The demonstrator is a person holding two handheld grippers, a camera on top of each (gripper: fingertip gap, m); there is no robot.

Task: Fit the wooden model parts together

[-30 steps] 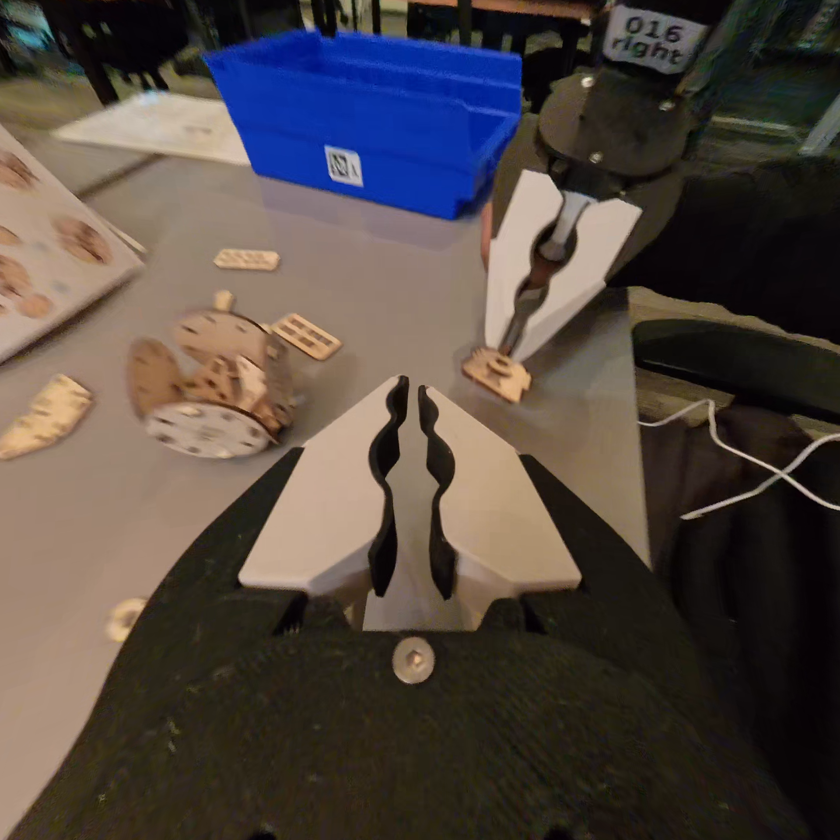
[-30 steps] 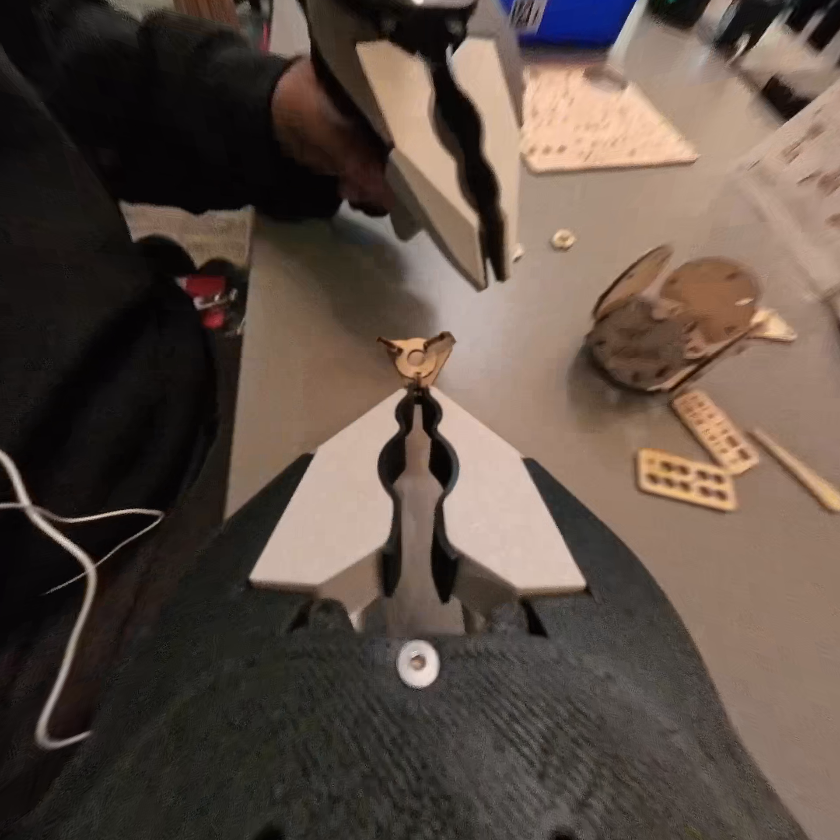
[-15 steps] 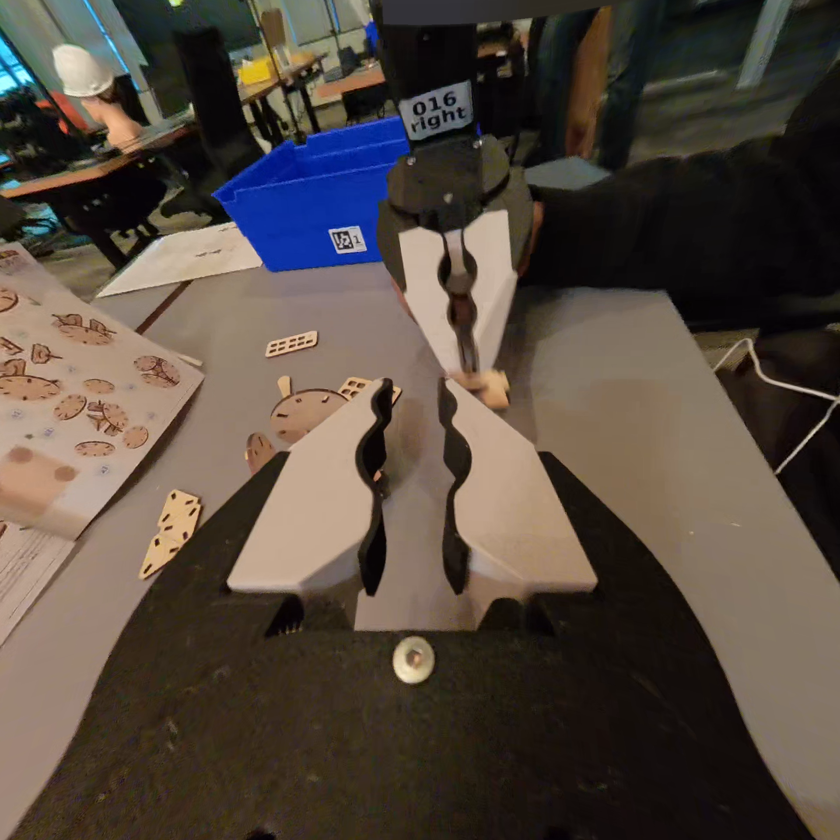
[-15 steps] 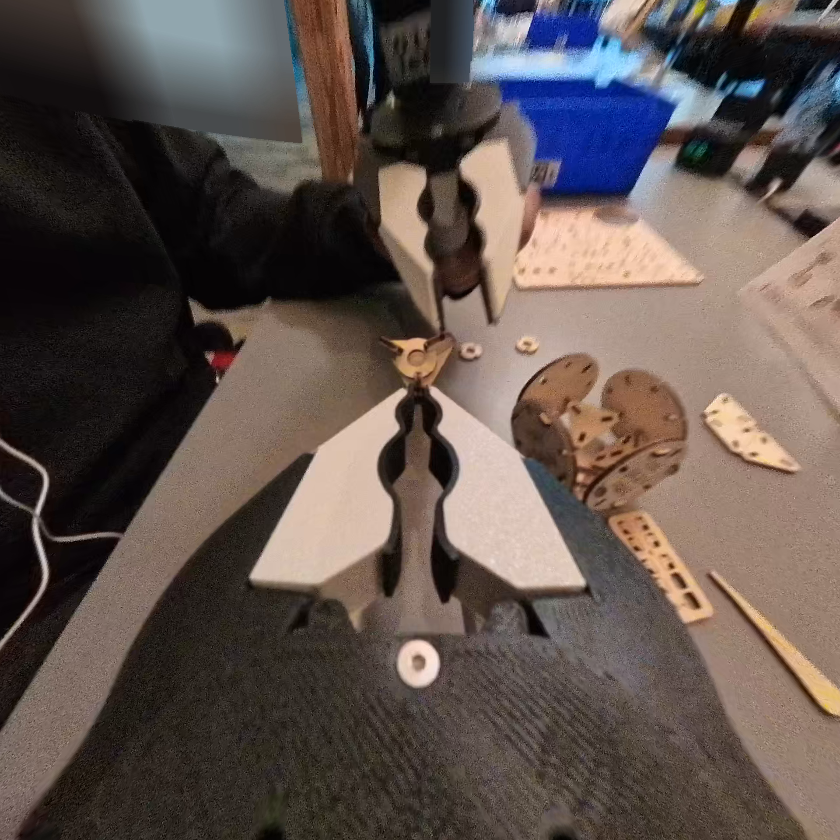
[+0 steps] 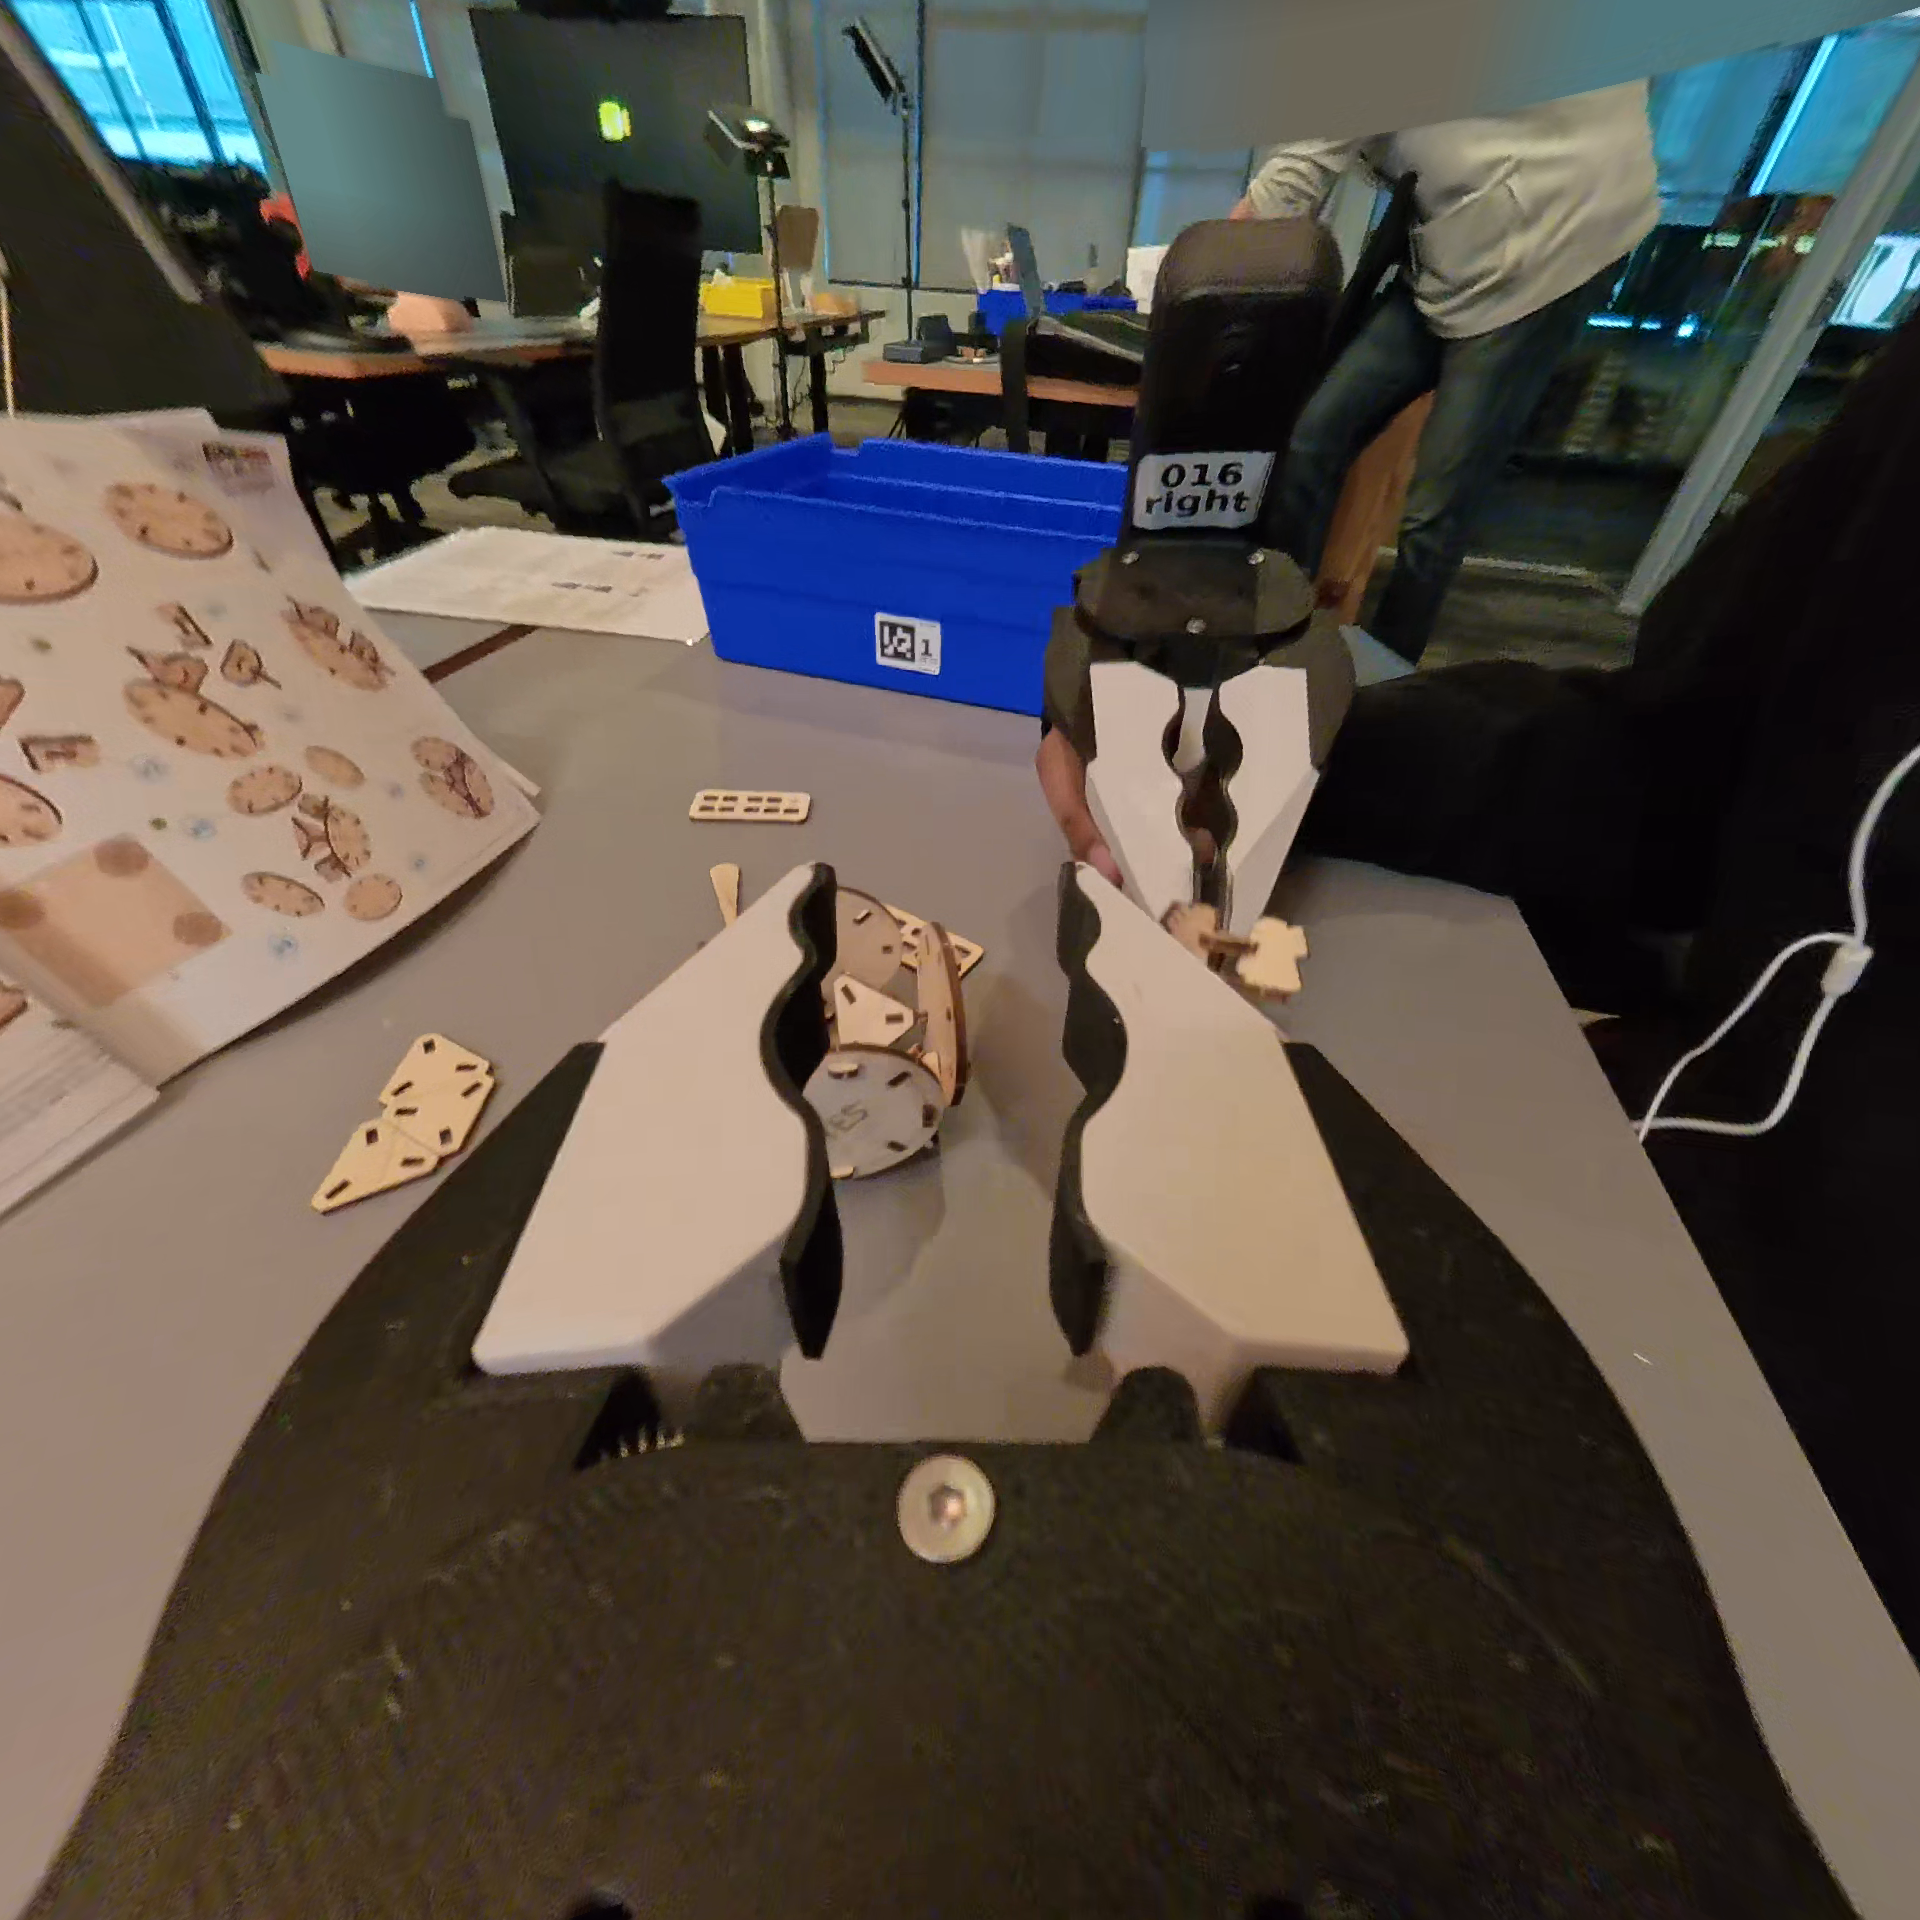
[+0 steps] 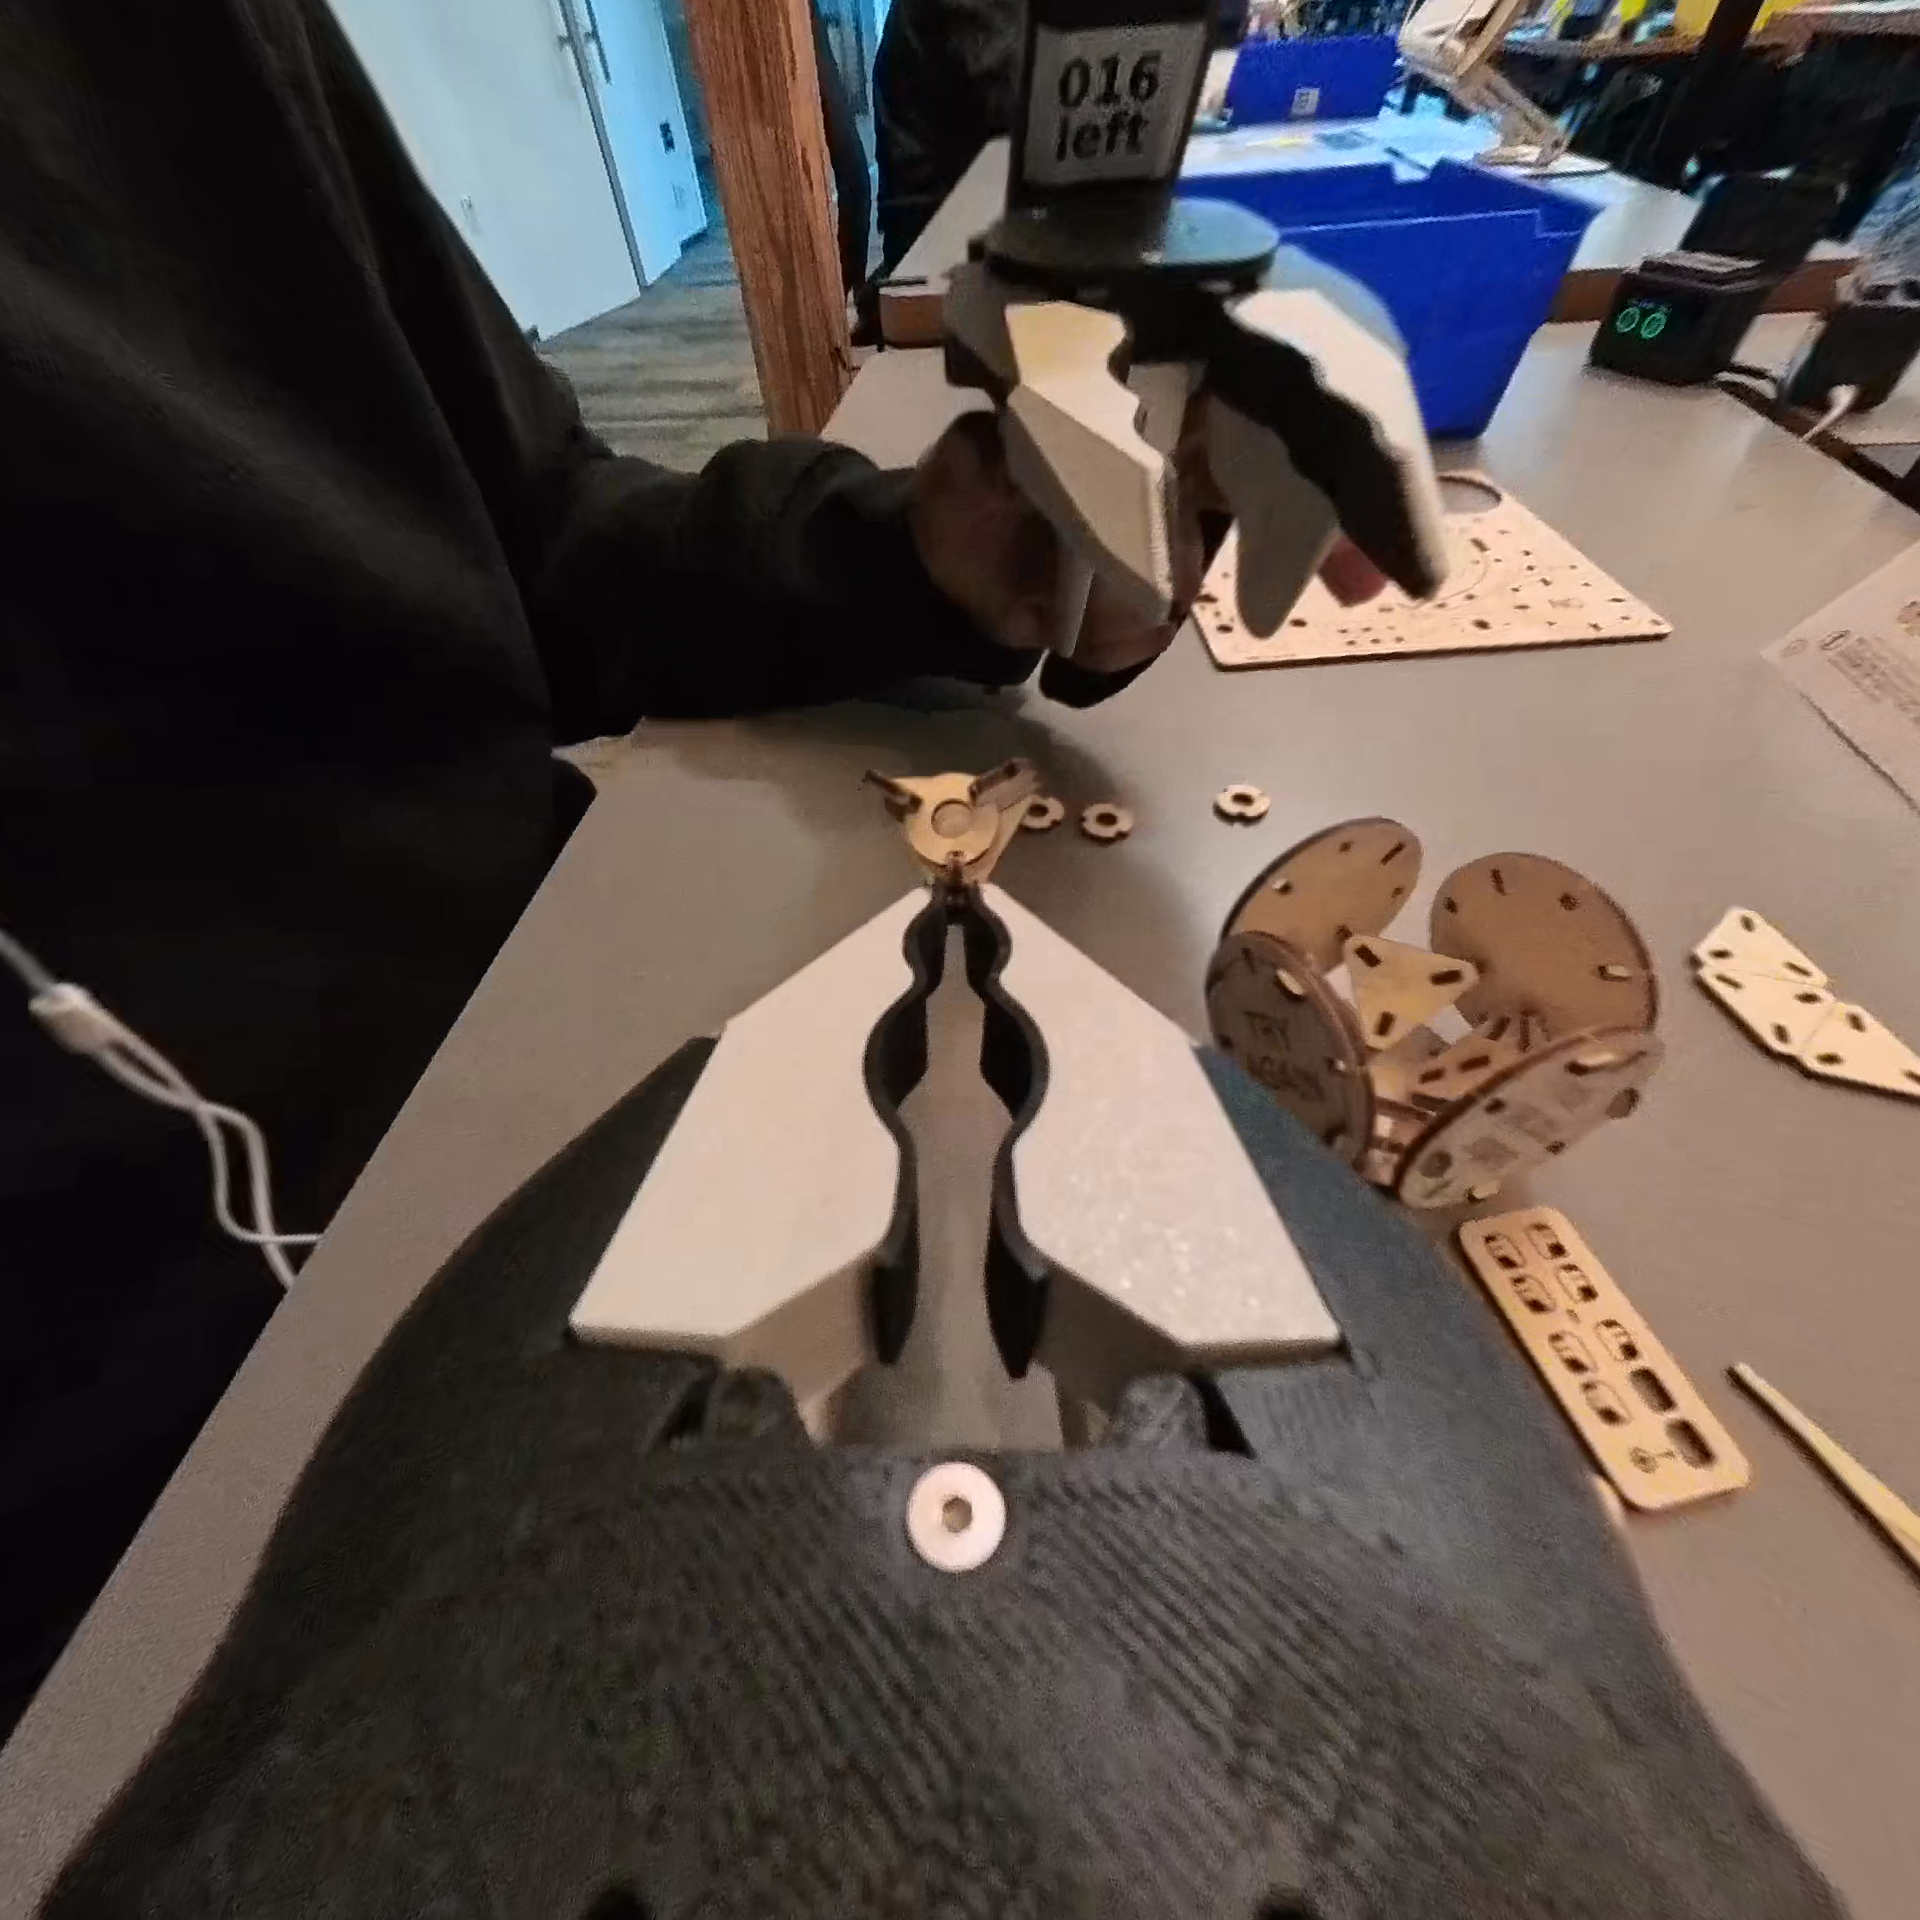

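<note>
blue bin (image 5: 894, 561), grey table (image 5: 582, 748), tan slotted wooden discs (image 6: 1434, 997)

Nothing fancy, mostly tags. There's a white printed label (image 5: 1195, 488) on the right claw (image 5: 1210, 914) and a matching label (image 6: 1101, 109) on the left claw (image 6: 1247, 613). The blue bin (image 5: 831, 561) has a white code sticker (image 5: 907, 644), a wooden disc (image 6: 1283, 1039) has engraved lettering, and a small black box (image 6: 1662, 312) shows green glowing digits.

Open-plan office (image 5: 935, 260) – desks (image 5: 436, 353), swivel chairs (image 5: 634, 343), monitors (image 5: 613, 135).

A blue bin (image 5: 894, 561) and printed sheet (image 5: 208, 748) sit on the grey table (image 5: 582, 748).
</note>
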